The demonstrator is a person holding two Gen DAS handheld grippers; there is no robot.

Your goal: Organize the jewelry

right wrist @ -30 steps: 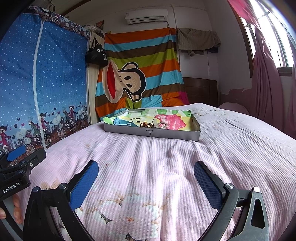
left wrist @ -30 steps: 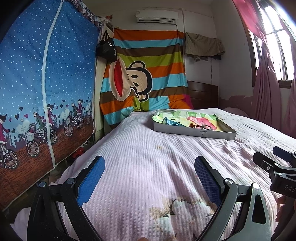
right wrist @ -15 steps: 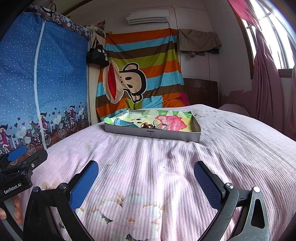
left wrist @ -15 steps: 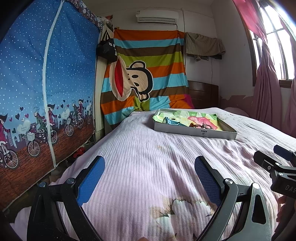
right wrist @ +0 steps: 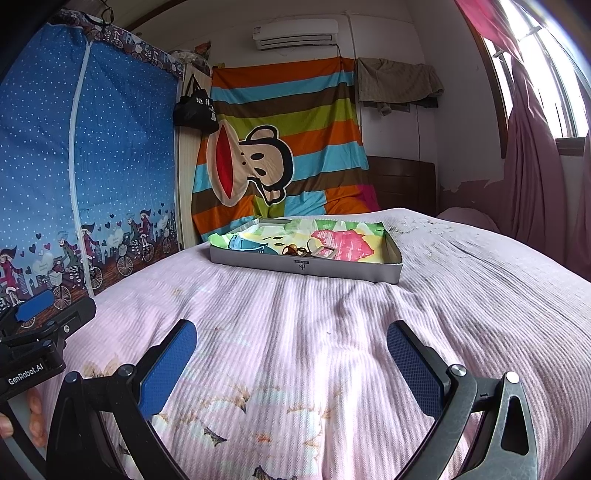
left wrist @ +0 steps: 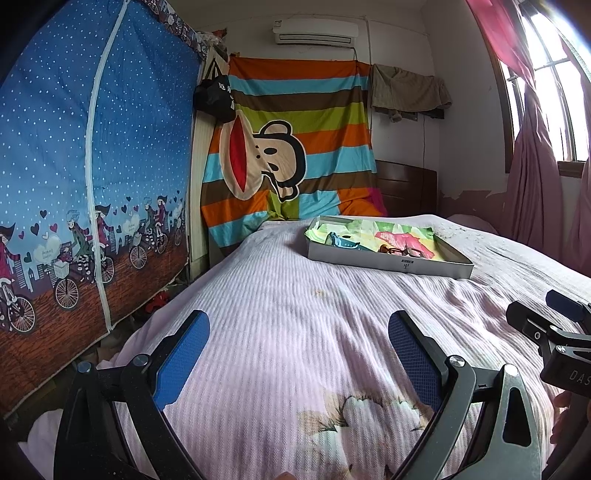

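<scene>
Where it lies, tray (right wrist: 303, 266) runs left-right.

Pink ribbed bedspread (right wrist: 332, 314), striped monkey blanket (right wrist: 280, 147), blue bicycle-print wardrobe cover (left wrist: 92, 166), wall air conditioner (left wrist: 316, 32), pink curtain (right wrist: 532, 177).

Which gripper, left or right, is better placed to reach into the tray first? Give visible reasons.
Probably the right gripper. In its view the tray sits nearly straight ahead and the jewelry lines up between its open fingers. From the left gripper, also open, the tray lies off to the right.
</scene>
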